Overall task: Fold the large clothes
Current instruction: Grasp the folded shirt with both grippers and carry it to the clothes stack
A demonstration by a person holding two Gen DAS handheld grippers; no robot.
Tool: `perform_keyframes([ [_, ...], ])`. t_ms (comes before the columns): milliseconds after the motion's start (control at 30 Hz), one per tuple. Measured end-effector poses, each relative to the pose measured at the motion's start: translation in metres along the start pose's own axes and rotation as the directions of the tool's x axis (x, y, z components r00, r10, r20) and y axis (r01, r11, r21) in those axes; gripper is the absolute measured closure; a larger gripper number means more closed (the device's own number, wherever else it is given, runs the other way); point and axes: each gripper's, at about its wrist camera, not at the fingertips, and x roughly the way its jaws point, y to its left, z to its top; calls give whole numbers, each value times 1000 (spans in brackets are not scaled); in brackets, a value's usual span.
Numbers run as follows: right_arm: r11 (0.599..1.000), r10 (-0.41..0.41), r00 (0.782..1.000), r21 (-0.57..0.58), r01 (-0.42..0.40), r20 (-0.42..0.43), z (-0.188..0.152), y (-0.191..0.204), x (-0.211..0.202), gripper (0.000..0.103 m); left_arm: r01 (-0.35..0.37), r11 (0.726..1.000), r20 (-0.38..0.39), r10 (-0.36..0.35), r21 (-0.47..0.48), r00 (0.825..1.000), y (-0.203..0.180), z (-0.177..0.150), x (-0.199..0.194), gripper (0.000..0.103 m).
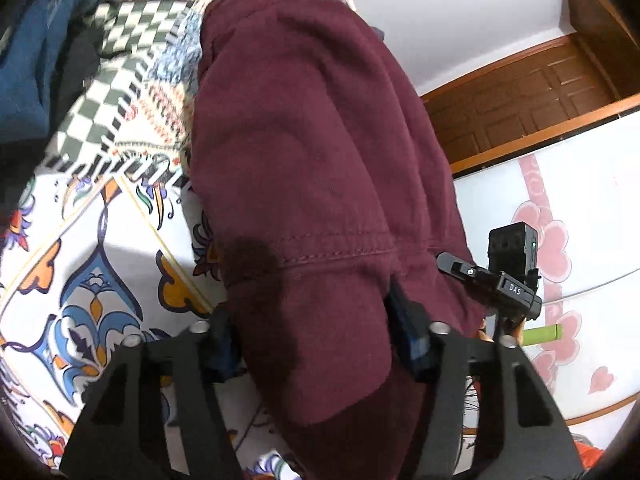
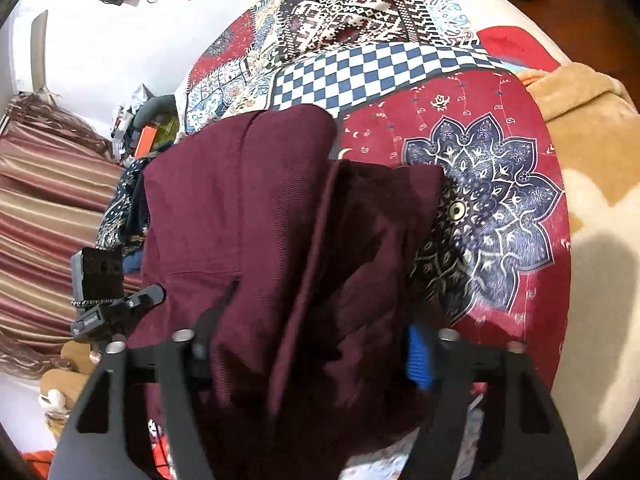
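Both grippers' fingers (image 1: 416, 344) (image 2: 418, 360) clamped on maroon garment (image 1: 304, 160) (image 2: 256, 220), patterned bedspread (image 1: 100, 248) (image 2: 480, 140) beneath

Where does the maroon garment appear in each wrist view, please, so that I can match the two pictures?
Left wrist view: the maroon garment fills the centre, running from the top edge down between the left gripper fingers.
Right wrist view: the maroon garment lies in the centre and lower middle, bunched between the right gripper fingers.
Shared landmark: the patterned bedspread under the garment, with its checkered patch.
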Motion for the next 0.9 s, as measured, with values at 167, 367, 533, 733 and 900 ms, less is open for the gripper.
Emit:
perform_keyframes([
  [167,999,-41,999,-17,42,22,-1,25,-4,57,-38,996,67,33,83,997,-28,6,-26,65],
  [367,998,5,996,-67,1,93,10,68,-22,60,-62,982,184,29,178,983,-63,23,-97,67],
  [533,984,66,982,-173,-35,175,31,143,-32,60,-89,971,310,17,222,951,-77,37,-175,67],
  [733,956,127,970,-287,-63,209,62,234,-16,60,-151,964,418,47,221,907,-67,59,-257,67],
  [900,940,165,970,-327,-98,181,90,294,36,60,-191,968,456,98,161,884,-25,81,-303,67],
])
